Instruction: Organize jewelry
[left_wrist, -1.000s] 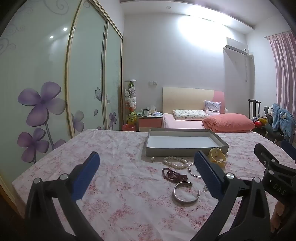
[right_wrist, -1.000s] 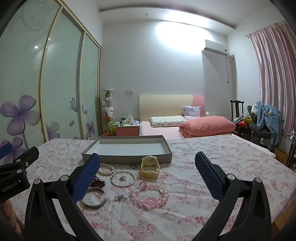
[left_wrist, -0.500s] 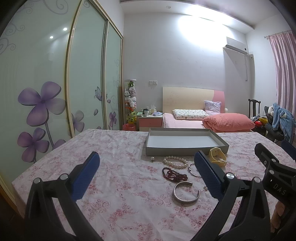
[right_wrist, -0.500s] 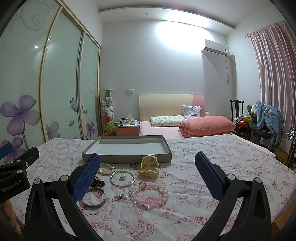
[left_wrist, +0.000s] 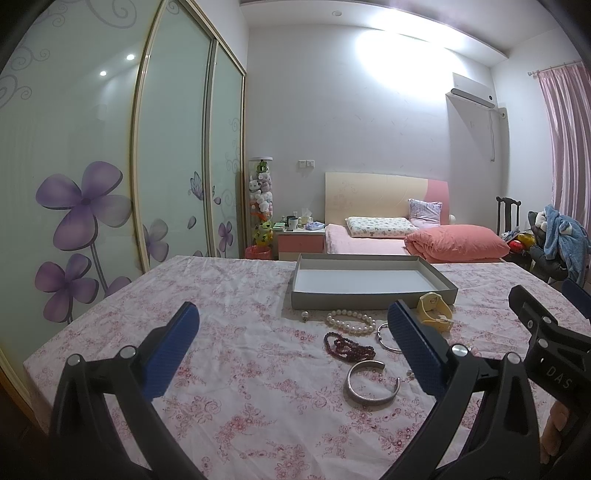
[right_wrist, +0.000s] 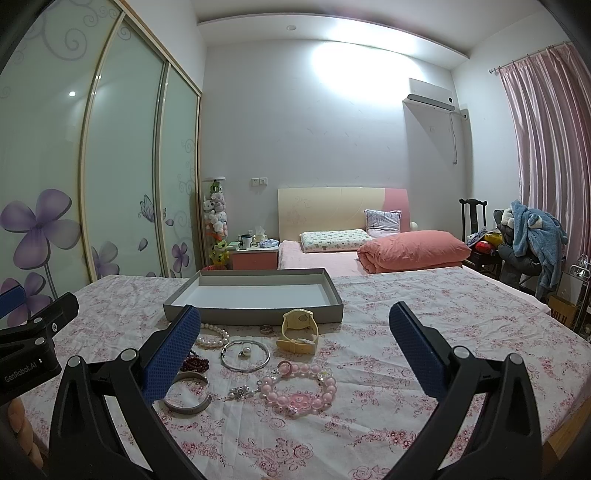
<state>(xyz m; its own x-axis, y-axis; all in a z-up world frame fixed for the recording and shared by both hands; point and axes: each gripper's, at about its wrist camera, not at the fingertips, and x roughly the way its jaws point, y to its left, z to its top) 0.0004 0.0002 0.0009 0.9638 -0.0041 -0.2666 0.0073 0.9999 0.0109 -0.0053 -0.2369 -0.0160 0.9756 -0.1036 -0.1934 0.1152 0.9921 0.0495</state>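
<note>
Jewelry lies on the floral tablecloth in front of an empty grey tray (left_wrist: 369, 294) (right_wrist: 255, 314). There is a white pearl bracelet (left_wrist: 350, 321) (right_wrist: 212, 338), a dark red bead bracelet (left_wrist: 347, 346), a silver cuff (left_wrist: 371, 382) (right_wrist: 188, 400), a thin silver bangle (right_wrist: 245, 355), a yellow watch (left_wrist: 436, 314) (right_wrist: 298, 330) and a pink bead bracelet (right_wrist: 299, 387). My left gripper (left_wrist: 295, 350) is open and empty above the cloth, left of the jewelry. My right gripper (right_wrist: 295, 350) is open and empty, hovering over the pieces.
A small ring (right_wrist: 266, 328) and a sparkly chain (right_wrist: 240, 392) lie among the pieces. A bed with a pink quilt (right_wrist: 410, 249) stands behind the table, sliding wardrobe doors (left_wrist: 110, 184) to the left, a chair with clothes (right_wrist: 532, 236) to the right.
</note>
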